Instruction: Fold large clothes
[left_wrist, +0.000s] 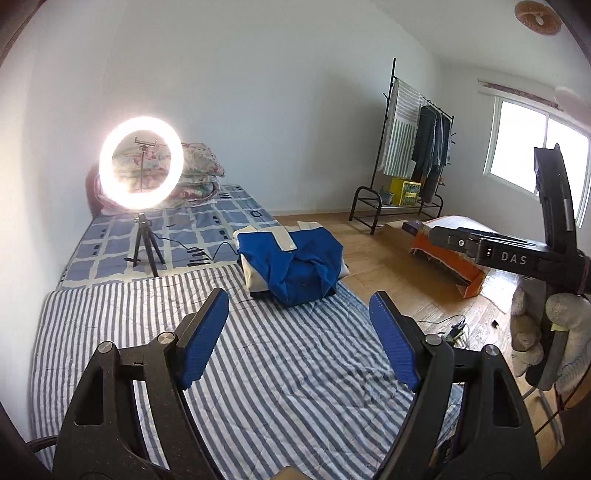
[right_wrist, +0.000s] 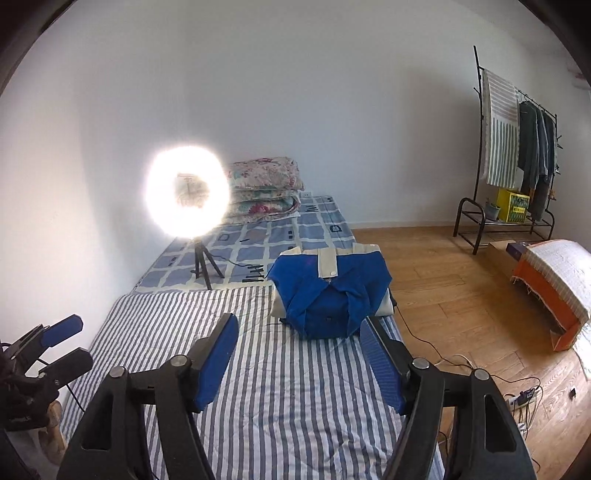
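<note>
A folded blue and cream garment (left_wrist: 295, 264) lies in a pile on the striped sheet (left_wrist: 258, 369) at the bed's right edge; it also shows in the right wrist view (right_wrist: 330, 291). My left gripper (left_wrist: 299, 314) is open and empty, held above the sheet short of the garment. My right gripper (right_wrist: 297, 334) is open and empty, just before the garment, its right finger near the garment's front edge. The right gripper also shows at the right of the left wrist view (left_wrist: 480, 243), and the left gripper at the left of the right wrist view (right_wrist: 62, 343).
A lit ring light on a tripod (left_wrist: 142, 162) stands on the checked mattress (left_wrist: 207, 225), its cable running toward the garment. Folded floral quilts (right_wrist: 262, 188) lie at the head. A clothes rack (left_wrist: 417, 147), an orange box (right_wrist: 554, 295) and floor cables (right_wrist: 517, 395) are to the right.
</note>
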